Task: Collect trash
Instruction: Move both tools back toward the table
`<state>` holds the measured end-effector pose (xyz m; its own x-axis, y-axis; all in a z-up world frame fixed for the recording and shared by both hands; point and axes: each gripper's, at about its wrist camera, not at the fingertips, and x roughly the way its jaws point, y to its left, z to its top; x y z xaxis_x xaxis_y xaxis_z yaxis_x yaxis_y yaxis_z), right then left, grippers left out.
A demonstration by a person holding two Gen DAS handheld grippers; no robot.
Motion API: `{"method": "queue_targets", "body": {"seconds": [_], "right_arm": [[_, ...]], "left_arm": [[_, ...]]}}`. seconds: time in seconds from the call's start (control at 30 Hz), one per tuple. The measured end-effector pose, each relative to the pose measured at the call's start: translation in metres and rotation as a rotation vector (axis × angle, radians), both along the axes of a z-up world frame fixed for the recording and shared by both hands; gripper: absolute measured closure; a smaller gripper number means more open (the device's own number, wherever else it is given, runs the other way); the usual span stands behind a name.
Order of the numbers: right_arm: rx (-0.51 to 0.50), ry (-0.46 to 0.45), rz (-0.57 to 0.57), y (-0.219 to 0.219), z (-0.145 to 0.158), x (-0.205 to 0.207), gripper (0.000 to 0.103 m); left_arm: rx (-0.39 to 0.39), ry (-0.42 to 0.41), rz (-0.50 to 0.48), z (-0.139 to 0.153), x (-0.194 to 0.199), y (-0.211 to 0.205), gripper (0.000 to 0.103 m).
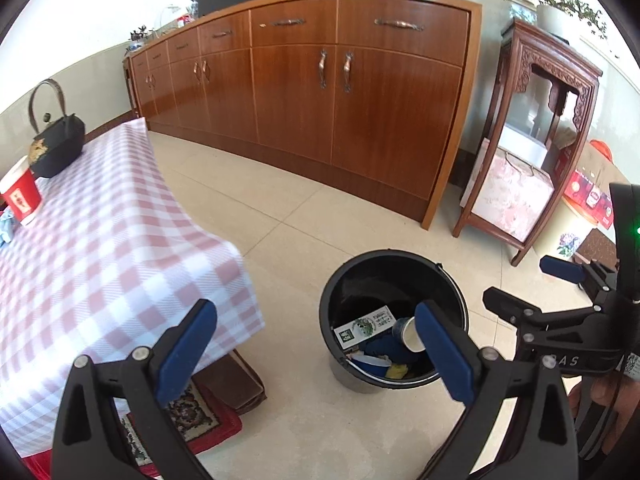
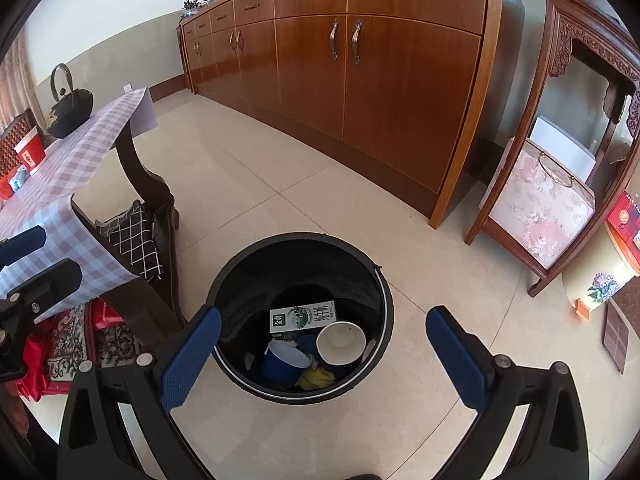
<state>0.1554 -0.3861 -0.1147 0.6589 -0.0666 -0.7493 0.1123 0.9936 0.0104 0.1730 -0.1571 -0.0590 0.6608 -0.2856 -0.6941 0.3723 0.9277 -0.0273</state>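
Note:
A black trash bucket [image 2: 380,280] stands on the tiled floor, also in the left wrist view [image 1: 348,280]. Inside lie a milk carton [image 2: 303,316], a white paper cup [image 2: 341,342], a blue cup [image 2: 284,362] and a yellow scrap [image 2: 316,378]. My right gripper [image 2: 324,356] is open and empty, above the bucket. My left gripper [image 1: 316,354] is open and empty, left of the bucket by the table corner. The right gripper also shows at the right edge of the left wrist view [image 1: 524,284]. A red paper cup [image 1: 22,194] stands on the table.
A table with a pink checked cloth [image 1: 100,240] holds a black iron teapot [image 1: 56,144]. A long wooden sideboard [image 1: 320,92] lines the wall. A carved stand [image 1: 532,132] with a floral box [image 2: 540,204] is at the right. Rugs and red bags [image 2: 68,340] lie under the table.

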Motion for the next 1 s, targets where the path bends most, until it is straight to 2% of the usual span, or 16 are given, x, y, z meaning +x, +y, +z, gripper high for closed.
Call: {"method": "queue_targets", "body": {"seconds": [0.53,1.0], "right_arm": [[0.011,-0.09,0.111,0.068,0.042,0.009,0.0],[0.029,-0.167,0.323,0.179,0.079,0.041,0.0]], "left_arm": [[-0.033,-0.104,0.162,0.032,-0.007,0.072,0.0],[-0.068,-0.198,0.432,0.048,-0.014,0.203,0.0]]}}
